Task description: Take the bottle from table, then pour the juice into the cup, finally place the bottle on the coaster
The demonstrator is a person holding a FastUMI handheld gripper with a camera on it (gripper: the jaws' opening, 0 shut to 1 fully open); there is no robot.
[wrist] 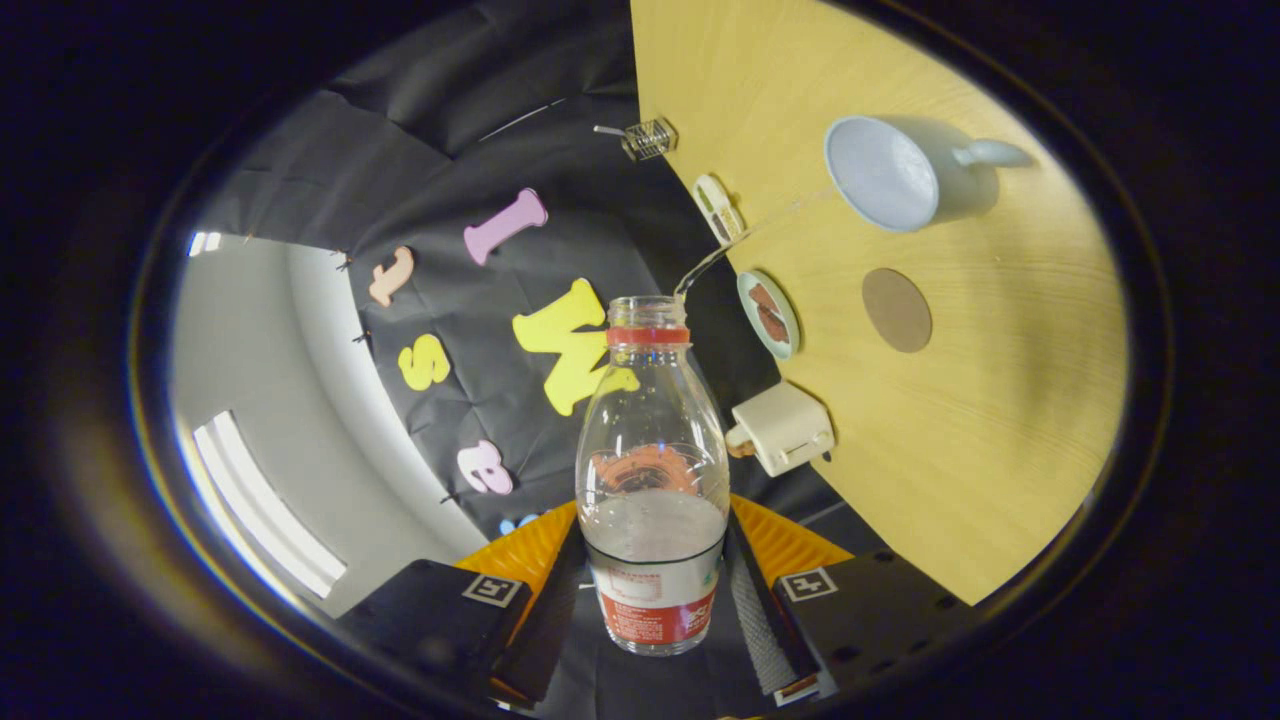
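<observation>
Although the bottle (652, 470) carries a red and white label around its lower part, we cannot read the print on it, and no other writing in the scene is legible to us. We see the bottle standing between the two fingers (765, 600) of the gripper (655, 600), both of which press against its labelled lower body, so the jaws are clamped on it. The bottle is clear, uncapped, with a red ring below its open mouth, and a little pale liquid sits in it just above the label.

Taking the bottle as our landmark, the wooden table (1000, 430) appears tilted and lies beyond it to the right. Nearest the bottle, at the table's edge, we see a cream boxy object (785, 428). Further past the bottle's neck lies a small round dish (769, 314) holding something brown, and just beside that a flat round brown coaster (897, 310). Well beyond the bottle's mouth sits a pale blue cup (895, 170), its opening facing us, its handle on the far side. A small wire basket (650, 138) sits at the table's far edge.
</observation>
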